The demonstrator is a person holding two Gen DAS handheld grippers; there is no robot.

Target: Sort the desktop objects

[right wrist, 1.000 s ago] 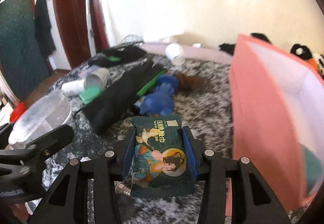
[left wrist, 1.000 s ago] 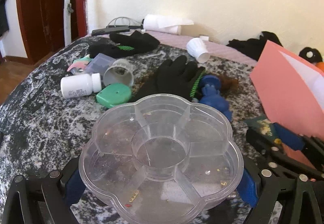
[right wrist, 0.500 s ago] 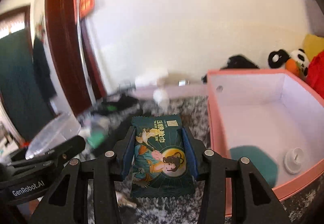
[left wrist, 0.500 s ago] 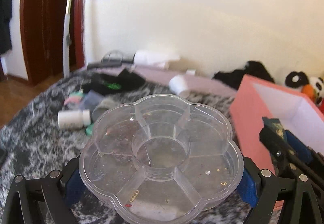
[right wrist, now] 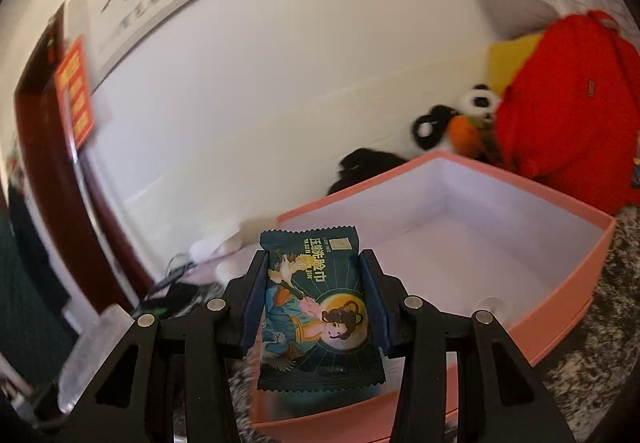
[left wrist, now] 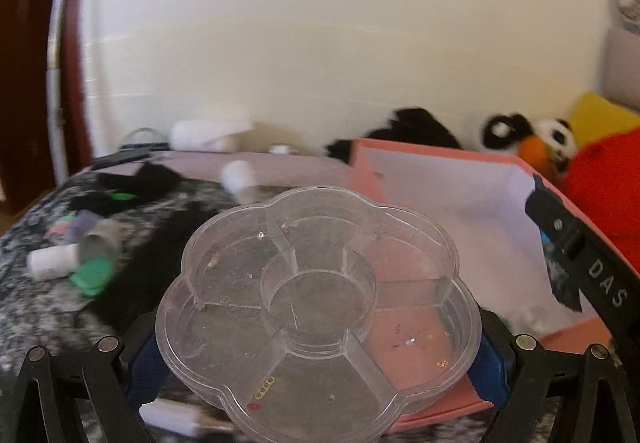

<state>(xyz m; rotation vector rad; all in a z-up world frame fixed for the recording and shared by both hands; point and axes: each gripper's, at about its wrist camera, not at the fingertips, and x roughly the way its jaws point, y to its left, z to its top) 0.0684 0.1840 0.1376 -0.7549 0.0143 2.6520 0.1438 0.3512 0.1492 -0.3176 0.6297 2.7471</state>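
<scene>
both claws arrive loaded at the pink storage box (right wrist: pixel 568 327), which sits open on the speckled table (left wrist: pixel 36 307). the right claw (right wrist: pixel 316 293) is closed on a dark teal wet-wipe sachet (right wrist: pixel 318 307), its blue pads pressing the packet's two long sides, held over the box's near corner. the left claw (left wrist: pixel 320 347) is clamped on a clear flower-shaped compartment tray (left wrist: pixel 318 303), gripped at opposite edges of its rim and carried level just above the box's near wall.

the risks look plain enough: the tray holds a few loose beads and tiny rings, and any tilt on release would likely scatter them; its smooth plastic rim could also slip from the pads. with both claws crowding one corner, they may knock together. the sachet, released too early, could land on the rim and slide outside.

the sachet carries yellow chinese characters with small latin lettering too blurred to read; "das" shows on the right claw's black arm (left wrist: pixel 580 263); large calligraphy hangs on the wall.
</scene>
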